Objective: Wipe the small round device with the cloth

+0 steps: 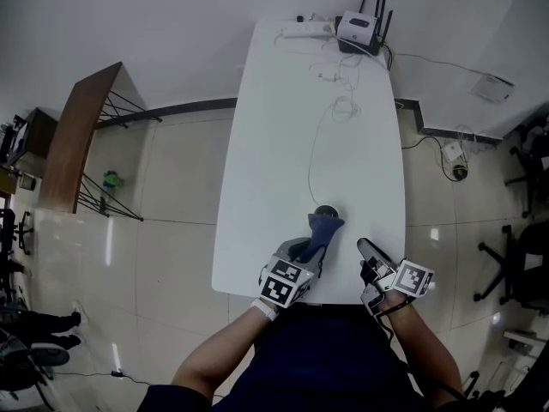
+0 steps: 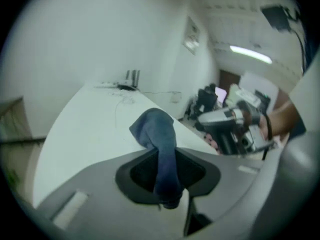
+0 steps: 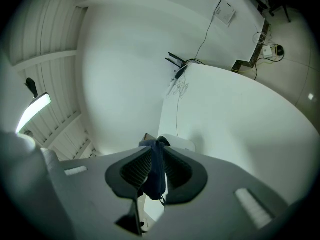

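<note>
Our left gripper (image 1: 304, 249) has its fingers clenched on the blue cloth (image 1: 323, 229). The cloth's free end drapes just ahead of them onto the small round device (image 1: 327, 209) on the white desk (image 1: 292, 127). Our right gripper (image 1: 371, 254), to the right of those fingers, pinches a dark blue strip (image 3: 156, 171) between its own.

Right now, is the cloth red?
No, the cloth pinched in the left gripper is blue.
</note>
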Action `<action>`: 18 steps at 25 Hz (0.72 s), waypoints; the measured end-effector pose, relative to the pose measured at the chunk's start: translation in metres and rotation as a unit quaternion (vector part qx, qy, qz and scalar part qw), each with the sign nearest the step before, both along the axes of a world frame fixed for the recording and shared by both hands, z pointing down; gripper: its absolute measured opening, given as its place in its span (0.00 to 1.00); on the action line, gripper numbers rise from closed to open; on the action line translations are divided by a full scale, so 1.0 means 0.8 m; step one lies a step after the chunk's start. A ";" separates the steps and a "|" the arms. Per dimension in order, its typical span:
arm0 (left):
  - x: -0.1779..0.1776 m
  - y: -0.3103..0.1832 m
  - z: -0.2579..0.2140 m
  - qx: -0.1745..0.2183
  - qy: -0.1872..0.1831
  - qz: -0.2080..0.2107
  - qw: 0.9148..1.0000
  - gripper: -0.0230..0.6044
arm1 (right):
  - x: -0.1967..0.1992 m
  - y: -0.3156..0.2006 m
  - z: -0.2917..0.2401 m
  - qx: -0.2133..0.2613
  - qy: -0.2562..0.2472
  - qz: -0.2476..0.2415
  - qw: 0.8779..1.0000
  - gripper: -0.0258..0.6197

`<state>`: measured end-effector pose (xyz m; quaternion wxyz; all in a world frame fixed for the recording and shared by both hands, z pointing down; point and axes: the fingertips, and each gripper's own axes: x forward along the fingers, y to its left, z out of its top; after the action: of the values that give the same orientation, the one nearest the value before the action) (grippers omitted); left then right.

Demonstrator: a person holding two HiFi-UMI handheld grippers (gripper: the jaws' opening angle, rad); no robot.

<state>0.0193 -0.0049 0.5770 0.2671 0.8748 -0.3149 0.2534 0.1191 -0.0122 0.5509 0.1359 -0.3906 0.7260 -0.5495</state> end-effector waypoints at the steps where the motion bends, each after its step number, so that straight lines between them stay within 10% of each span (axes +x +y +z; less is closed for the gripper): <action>1: -0.017 -0.007 -0.001 -0.037 0.039 -0.053 0.997 0.19 | -0.001 0.000 -0.001 0.002 0.000 -0.001 1.000 0.16; 4: -0.068 -0.022 0.025 -0.116 0.071 -0.169 0.976 0.19 | 0.001 0.001 0.001 0.001 0.009 -0.003 1.000 0.16; 8: -0.071 -0.017 0.076 -0.187 0.019 -0.155 0.970 0.19 | 0.002 0.004 0.003 -0.008 0.002 0.003 1.000 0.16; 14: -0.031 -0.024 0.097 -0.271 0.097 -0.198 0.937 0.19 | -0.002 0.005 0.005 -0.009 0.009 -0.002 1.000 0.16; 18: -0.014 -0.028 0.064 -0.242 0.112 -0.178 0.947 0.19 | 0.003 0.008 0.007 -0.012 0.007 0.003 1.000 0.16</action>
<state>0.0082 -0.0272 0.6278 0.5456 0.7360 -0.3629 0.1702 0.1219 -0.0054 0.5569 0.1281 -0.3984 0.7192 -0.5546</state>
